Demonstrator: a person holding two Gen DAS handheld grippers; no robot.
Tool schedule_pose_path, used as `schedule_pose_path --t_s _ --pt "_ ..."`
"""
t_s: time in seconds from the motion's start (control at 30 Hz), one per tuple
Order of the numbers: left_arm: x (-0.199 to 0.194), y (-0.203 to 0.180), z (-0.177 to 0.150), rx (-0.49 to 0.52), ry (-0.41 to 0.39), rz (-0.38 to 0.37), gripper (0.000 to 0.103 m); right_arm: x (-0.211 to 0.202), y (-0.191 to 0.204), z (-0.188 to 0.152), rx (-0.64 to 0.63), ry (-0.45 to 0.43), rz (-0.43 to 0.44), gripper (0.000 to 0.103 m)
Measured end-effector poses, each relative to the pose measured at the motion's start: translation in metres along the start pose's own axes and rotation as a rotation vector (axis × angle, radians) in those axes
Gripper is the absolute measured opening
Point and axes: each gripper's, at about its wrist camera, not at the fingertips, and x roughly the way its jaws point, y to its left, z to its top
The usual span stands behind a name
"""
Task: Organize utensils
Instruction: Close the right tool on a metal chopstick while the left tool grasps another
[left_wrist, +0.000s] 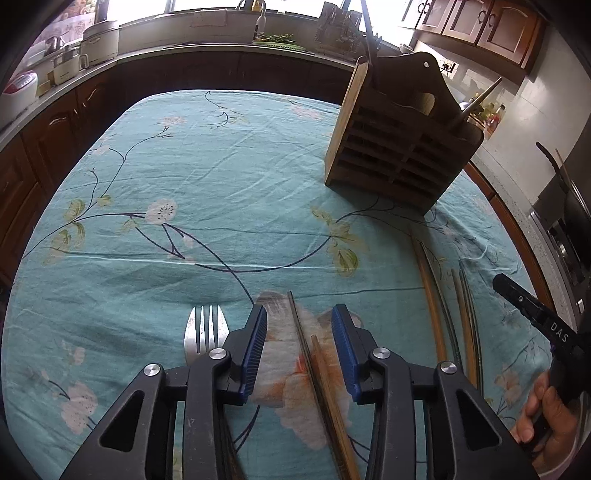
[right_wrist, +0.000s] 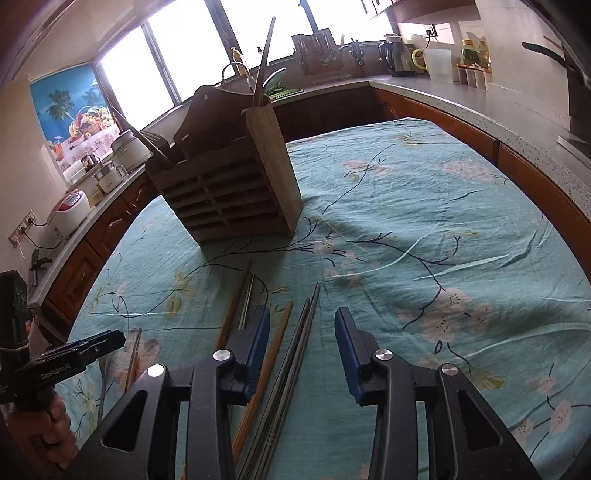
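A wooden slatted utensil holder (left_wrist: 397, 147) stands on the table at the far right; it shows left of centre in the right wrist view (right_wrist: 229, 184), with a few utensils standing in it. My left gripper (left_wrist: 299, 336) is open, low over the cloth, its jaws either side of a dark chopstick (left_wrist: 301, 339) and a wooden chopstick (left_wrist: 328, 384). A steel fork (left_wrist: 205, 332) lies just left of it. My right gripper (right_wrist: 301, 339) is open above a dark chopstick pair (right_wrist: 299, 347) and a wooden chopstick (right_wrist: 271, 362). More chopsticks (left_wrist: 430, 295) lie to the right.
The table wears a teal floral cloth (left_wrist: 221, 177). Kitchen counters with dark cabinets ring the table, carrying cookers (left_wrist: 99, 38), a kettle (right_wrist: 397, 57) and jars. The other gripper and the hand holding it show at the frame edges (left_wrist: 532, 310) (right_wrist: 59, 362).
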Motion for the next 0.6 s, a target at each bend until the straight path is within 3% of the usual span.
schedule_pose_path --t_s 0.1,0.3,0.6 --pt "0.013 -0.002 0.007 0.008 0.029 0.012 0.031 0.018 -0.003 0.007 0.009 0.032 -0.019 0.021" --pt "0.031 -0.008 0.01 0.055 0.05 0.041 0.028 0.046 -0.004 0.014 -0.01 0.091 -0.059 0.011" --pt "0.04 -0.032 0.003 0.187 0.03 0.128 0.024 0.056 0.01 0.016 -0.099 0.106 -0.114 0.008"
